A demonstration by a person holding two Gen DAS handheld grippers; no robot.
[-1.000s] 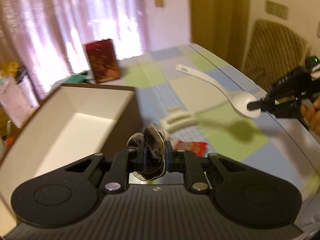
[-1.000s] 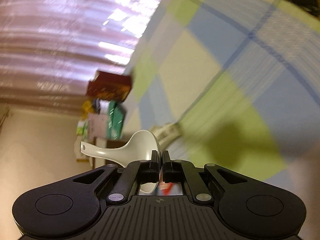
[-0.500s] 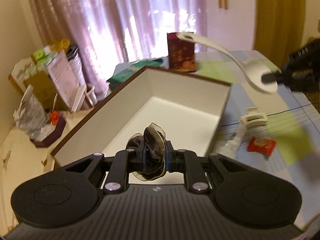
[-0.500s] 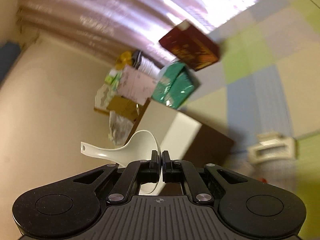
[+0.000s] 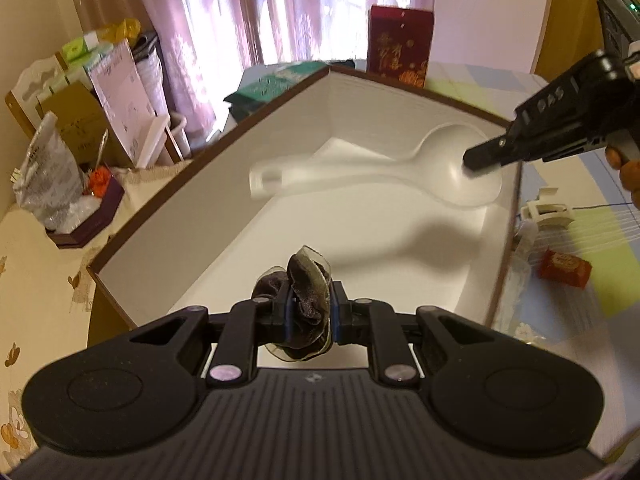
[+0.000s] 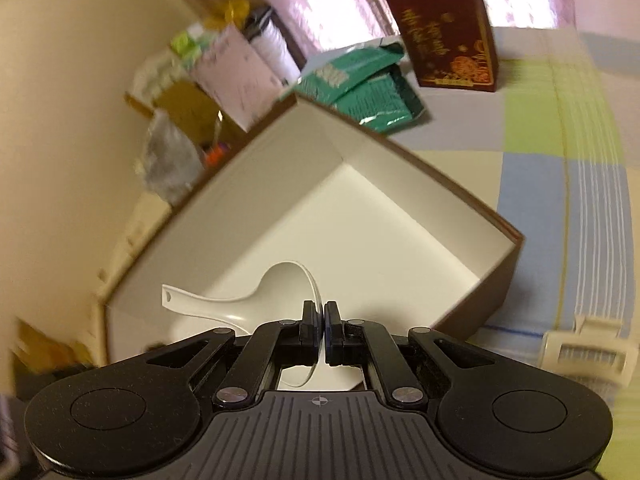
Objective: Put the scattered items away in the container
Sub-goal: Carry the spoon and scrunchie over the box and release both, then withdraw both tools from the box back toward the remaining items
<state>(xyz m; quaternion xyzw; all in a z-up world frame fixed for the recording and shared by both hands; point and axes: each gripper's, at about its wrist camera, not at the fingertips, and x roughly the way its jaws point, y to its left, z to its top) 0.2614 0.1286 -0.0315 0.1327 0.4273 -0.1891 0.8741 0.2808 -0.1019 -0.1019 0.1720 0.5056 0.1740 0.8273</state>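
Note:
A brown box with a white inside [image 5: 168,216] [image 6: 400,160] lies open on the table. My left gripper [image 5: 310,312] is shut on a dark brown scrunchie [image 5: 308,296] and hangs over the box's near end. My right gripper [image 6: 323,322] [image 5: 480,158] is shut on the bowl edge of a white plastic spoon [image 6: 240,308] [image 5: 400,168], held above the box's inside with its handle out to the left. On the tablecloth to the right of the box lie a cream hair clip [image 5: 548,212] [image 6: 584,352] and a small red packet [image 5: 566,268].
A dark red carton [image 5: 400,52] [image 6: 444,28] stands behind the box, with green packets [image 6: 360,84] beside it. A side table at the left holds bags and papers [image 5: 80,132]. A clear plastic wrapper [image 5: 520,264] lies by the box's right wall. A person's fingers [image 5: 628,168] hold the right gripper.
Both grippers have swung left from over the tablecloth to over the open box. The spoon, first far right and high, now hangs over the box's inside. Both grips are unchanged.

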